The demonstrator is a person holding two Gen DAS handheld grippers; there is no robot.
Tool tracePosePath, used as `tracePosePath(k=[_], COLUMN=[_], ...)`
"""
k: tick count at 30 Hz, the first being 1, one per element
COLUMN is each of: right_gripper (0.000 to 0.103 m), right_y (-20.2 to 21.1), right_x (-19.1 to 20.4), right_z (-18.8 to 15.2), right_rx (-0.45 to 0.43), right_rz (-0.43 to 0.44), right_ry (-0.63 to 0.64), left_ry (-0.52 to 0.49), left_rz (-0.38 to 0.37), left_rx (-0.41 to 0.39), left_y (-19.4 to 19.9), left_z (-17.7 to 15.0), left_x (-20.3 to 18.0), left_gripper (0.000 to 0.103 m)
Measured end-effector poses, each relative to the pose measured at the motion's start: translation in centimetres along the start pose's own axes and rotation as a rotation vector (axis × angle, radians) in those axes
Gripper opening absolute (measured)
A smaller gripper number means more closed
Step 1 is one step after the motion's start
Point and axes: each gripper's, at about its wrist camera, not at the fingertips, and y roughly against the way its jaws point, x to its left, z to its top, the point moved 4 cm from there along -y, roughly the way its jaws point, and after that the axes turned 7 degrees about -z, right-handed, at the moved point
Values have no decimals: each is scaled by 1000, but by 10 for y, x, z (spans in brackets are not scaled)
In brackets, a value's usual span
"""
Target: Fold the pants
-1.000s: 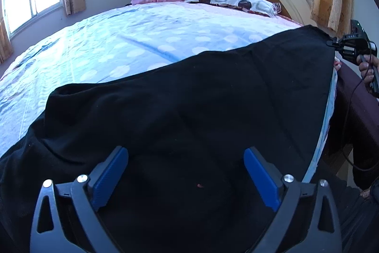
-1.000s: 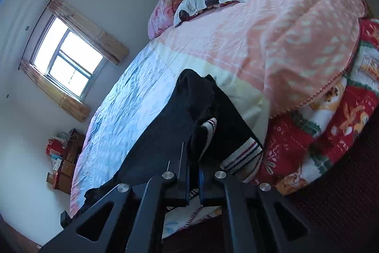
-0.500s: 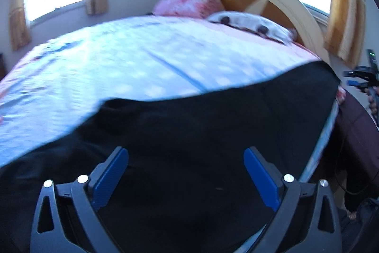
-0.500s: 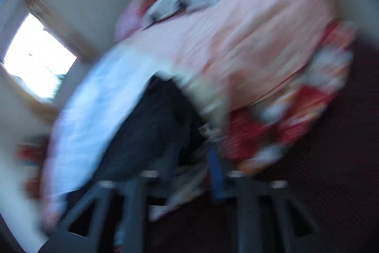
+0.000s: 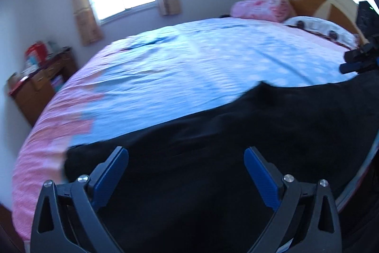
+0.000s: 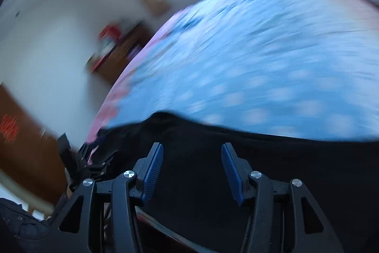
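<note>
1. Both views have swung toward the window side since the earlier frames. The right gripper (image 6: 191, 170), then clamped on the striped waistband at the bed's edge, now stands apart and empty over dark cloth.
2. Left gripper (image 5: 186, 172): jaws wide apart, nothing between the pads, hovering above the pants (image 5: 236, 146).
3. Pants location: spread flat along the near edge of the bed (image 5: 189, 68), one side close to the mattress edge at right. The right-wrist view is heavily blurred, so the fold state cannot be told.
4. Risk, slippage: cloth near the mattress edge may slide off. Cause: a pull toward the person, or weight hanging over the side.
5. Risk, partial grasp: a gripper may pinch only the top layer, or the bedsheet with it. Cause: black fabric hides layer edges.
6. Risk, uneven fold: hems may end misaligned. Cause: the two grippers taking hold at unequal points or moving at different speeds.
7. Risk, collision: the grippers may meet over the pants. Cause: both work in the same region.
</note>
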Motion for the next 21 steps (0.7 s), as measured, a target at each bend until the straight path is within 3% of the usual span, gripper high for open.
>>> tracePosePath(k=[1, 6, 12, 15, 17, 18, 19, 21], right_gripper=[53, 53, 53, 53, 39, 24, 18, 17], right_y=[-24, -94, -153, -169, -171, -169, -170, -172], right_x=[12, 36, 46, 46, 45, 44, 45, 47], right_z=[9, 41, 42, 40, 43, 43, 46, 50], right_rx=[36, 123, 273, 304, 287, 286, 278, 272], right_rz=[56, 163, 195, 199, 188, 184, 174, 166], right_ry=[5, -43, -94, -106, -106, -101, -98, -84], left_ry=[7, 105, 135, 186, 206, 215, 218, 219], left_rz=[25, 108, 122, 92, 82, 79, 79, 79], left_rx=[-1, 27, 70, 70, 68, 68, 68, 70], left_y=[2, 1, -18, -22, -22, -22, -22, -24], left_z=[-3, -23, -42, -51, -53, -54, -54, -55], left_x=[11, 68, 85, 91, 91, 91, 91, 91], left_gripper=[101, 101, 101, 101, 101, 101, 102, 102])
